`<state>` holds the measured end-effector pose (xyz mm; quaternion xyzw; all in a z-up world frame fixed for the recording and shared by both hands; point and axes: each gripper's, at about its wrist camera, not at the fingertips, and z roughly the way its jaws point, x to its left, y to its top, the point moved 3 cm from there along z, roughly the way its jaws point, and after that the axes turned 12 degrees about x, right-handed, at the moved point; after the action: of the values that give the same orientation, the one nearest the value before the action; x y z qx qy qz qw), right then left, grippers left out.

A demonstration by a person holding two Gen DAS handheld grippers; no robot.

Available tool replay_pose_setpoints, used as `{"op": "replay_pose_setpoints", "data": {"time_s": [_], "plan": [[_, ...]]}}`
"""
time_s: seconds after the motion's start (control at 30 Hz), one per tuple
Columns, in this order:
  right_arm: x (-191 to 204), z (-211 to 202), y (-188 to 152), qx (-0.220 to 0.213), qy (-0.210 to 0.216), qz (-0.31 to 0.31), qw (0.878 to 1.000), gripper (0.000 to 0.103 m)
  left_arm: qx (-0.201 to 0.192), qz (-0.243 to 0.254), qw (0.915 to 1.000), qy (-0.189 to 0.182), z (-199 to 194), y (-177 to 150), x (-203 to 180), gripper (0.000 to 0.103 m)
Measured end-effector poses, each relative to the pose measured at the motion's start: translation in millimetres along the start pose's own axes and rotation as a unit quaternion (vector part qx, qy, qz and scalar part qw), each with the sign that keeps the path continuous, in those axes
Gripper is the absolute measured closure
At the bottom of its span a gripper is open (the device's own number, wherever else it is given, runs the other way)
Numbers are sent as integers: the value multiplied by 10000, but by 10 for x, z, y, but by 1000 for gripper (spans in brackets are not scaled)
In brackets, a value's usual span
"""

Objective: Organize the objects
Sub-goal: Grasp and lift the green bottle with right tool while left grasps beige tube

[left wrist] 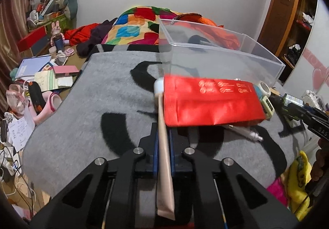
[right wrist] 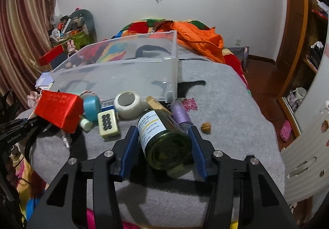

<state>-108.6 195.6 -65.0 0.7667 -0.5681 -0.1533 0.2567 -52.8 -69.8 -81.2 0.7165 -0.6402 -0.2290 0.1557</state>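
Observation:
My left gripper (left wrist: 163,136) is shut on a beige tube (left wrist: 163,142) with a white cap, held above the grey blanket (left wrist: 82,115). A red pouch (left wrist: 211,101) lies just ahead of it, in front of the clear plastic bin (left wrist: 222,58). My right gripper (right wrist: 162,136) is shut on a dark green pump bottle (right wrist: 162,140) with a white label, lifted off the blanket. The bin (right wrist: 123,72) stands beyond a pile of a tape roll (right wrist: 128,105), a cream number block (right wrist: 108,124), a teal case (right wrist: 91,107) and the red pouch (right wrist: 59,111).
A purple spray bottle (right wrist: 181,113), a pink wrapper (right wrist: 190,104) and a walnut (right wrist: 206,127) lie on the blanket right of the pile. A white pen-like item (left wrist: 244,132) lies under the pouch. Colourful bedding (left wrist: 144,23) is behind; cluttered floor (left wrist: 37,76) lies left.

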Motion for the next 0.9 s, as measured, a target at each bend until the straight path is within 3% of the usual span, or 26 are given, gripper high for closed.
{"op": "replay_pose_setpoints", "data": {"time_s": [0.37,0.7,0.9], "plan": [[129,-25,-112,216,451,-186,9986,65,203,55,9998,-28,-180,-268,87,95],[111,129,-76,424,616,-6,9972,64,308,434,9986,72,60,42,6,91],[154,181,-80,428,556,11,9975,65,246,407,9988,84,131,134,0,93]]}}
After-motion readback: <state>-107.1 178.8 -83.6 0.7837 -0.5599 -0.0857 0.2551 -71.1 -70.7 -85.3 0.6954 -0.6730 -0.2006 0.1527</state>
